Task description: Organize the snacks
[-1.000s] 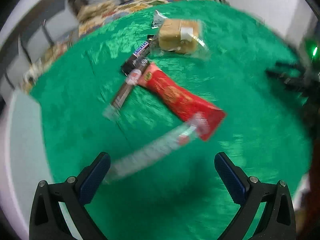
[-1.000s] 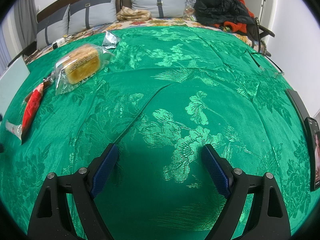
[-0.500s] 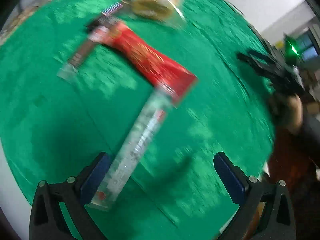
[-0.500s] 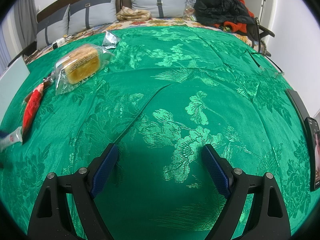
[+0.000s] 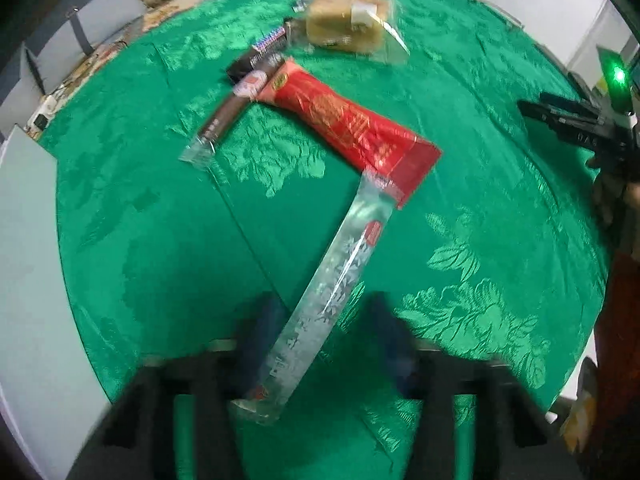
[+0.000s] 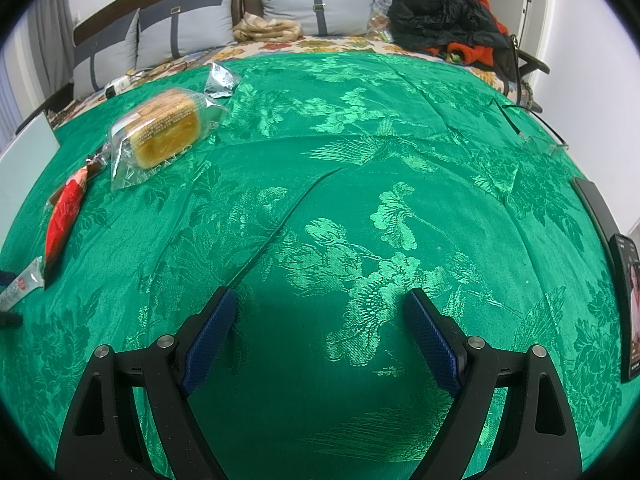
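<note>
A long clear snack packet [image 5: 336,280] lies slantwise on the green cloth [image 5: 160,240], its far end under a red packet [image 5: 352,128]. My left gripper [image 5: 324,336] points steeply down over the clear packet's near end. Its jaws are closing, blurred, with the packet between them; a gap still shows on the right side. Behind the red packet lie a brown bar [image 5: 224,120], a dark chocolate bar [image 5: 260,54] and wrapped bread [image 5: 348,20]. My right gripper [image 6: 320,320] is open over bare cloth, with the bread [image 6: 164,128] and red packet [image 6: 62,216] far to its left.
A phone [image 6: 628,304] and a dark flat object lie at the cloth's right edge, glasses [image 6: 536,136] further back. A small silver packet [image 6: 220,80] sits behind the bread. A white board [image 6: 24,160] stands at the left. Pillows and a clothes pile [image 6: 444,20] are behind.
The left gripper's jaws have come in from wide open to close beside the clear packet, which now lies between them. The left view swung around. The right gripper has not moved.
</note>
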`<state>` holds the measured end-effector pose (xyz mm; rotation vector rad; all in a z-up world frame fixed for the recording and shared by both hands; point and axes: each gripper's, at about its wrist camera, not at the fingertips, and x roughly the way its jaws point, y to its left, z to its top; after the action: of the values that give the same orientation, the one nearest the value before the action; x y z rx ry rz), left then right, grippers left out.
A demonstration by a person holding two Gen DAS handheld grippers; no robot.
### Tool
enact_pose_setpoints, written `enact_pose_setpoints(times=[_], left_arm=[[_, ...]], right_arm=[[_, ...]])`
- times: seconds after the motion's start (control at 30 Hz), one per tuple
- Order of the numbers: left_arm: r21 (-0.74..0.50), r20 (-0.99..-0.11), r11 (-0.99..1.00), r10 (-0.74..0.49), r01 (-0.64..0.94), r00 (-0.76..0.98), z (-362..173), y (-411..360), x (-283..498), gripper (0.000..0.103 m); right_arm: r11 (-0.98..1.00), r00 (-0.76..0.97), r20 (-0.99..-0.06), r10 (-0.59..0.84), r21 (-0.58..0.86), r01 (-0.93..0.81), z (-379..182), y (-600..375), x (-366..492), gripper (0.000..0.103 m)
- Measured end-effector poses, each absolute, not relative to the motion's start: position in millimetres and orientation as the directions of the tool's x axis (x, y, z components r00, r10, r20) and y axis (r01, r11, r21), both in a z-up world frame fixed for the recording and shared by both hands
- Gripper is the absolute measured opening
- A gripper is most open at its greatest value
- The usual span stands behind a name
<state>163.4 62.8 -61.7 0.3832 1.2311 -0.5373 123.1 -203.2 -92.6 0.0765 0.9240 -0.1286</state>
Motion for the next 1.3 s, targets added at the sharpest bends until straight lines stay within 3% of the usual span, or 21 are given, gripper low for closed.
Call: enact_pose_setpoints(times=[0.1, 0.3, 0.43, 0.47, 0.53, 0.57, 0.73, 0.87, 0.97, 1.3], left_arm=[[-0.039, -0.947, 0.851, -0.199, 0.523, 0.254, -60, 71, 158, 0.018], [-0.067, -0.912, 0.981, -0.134, 0.182, 0.388, -64, 105, 152, 0.018], [-0.113, -0.877, 0.989, -0.146, 0.100, 0.458, -68, 112, 148, 0.022], [-0.115, -0.870, 0.988, -0.149, 0.100, 0.469, -69, 110, 147, 0.029], [-0.123, -0.863, 0.986, -0.163, 0.114, 0.478, -70, 107, 146, 0.058], [-0.086, -0.868, 0.991, -0.126, 0.105, 0.480, -71, 101, 146, 0.080], [-0.010, -0.847, 0.995, -0.063, 0.102, 0.527, -83, 95, 144, 0.085], [-0.015, -0.825, 0.998, -0.051, 0.068, 0.563, -90, 103, 142, 0.099], [-0.015, -0.823, 0.999, -0.040, 0.048, 0.567, -93, 104, 144, 0.103], [-0.015, -0.821, 0.999, -0.036, 0.042, 0.570, -94, 102, 147, 0.103]], right_arm=[[0.990, 0.596, -0.799, -0.077, 0.012, 0.144, -93, -203, 123, 0.089], [0.990, 0.596, -0.799, -0.077, 0.012, 0.144, -93, -203, 123, 0.089], [0.990, 0.596, -0.799, -0.077, 0.012, 0.144, -92, -203, 123, 0.089], [0.989, 0.596, -0.799, -0.077, 0.012, 0.144, -92, -203, 123, 0.089], [0.990, 0.596, -0.799, -0.077, 0.011, 0.144, -92, -203, 123, 0.089], [0.990, 0.596, -0.799, -0.078, 0.011, 0.144, -92, -203, 123, 0.089], [0.990, 0.596, -0.799, -0.077, 0.012, 0.144, -92, -203, 123, 0.089], [0.990, 0.596, -0.799, -0.077, 0.012, 0.144, -92, -203, 123, 0.089], [0.990, 0.596, -0.799, -0.077, 0.012, 0.144, -92, -203, 123, 0.089], [0.989, 0.596, -0.799, -0.077, 0.012, 0.144, -92, -203, 123, 0.089]])
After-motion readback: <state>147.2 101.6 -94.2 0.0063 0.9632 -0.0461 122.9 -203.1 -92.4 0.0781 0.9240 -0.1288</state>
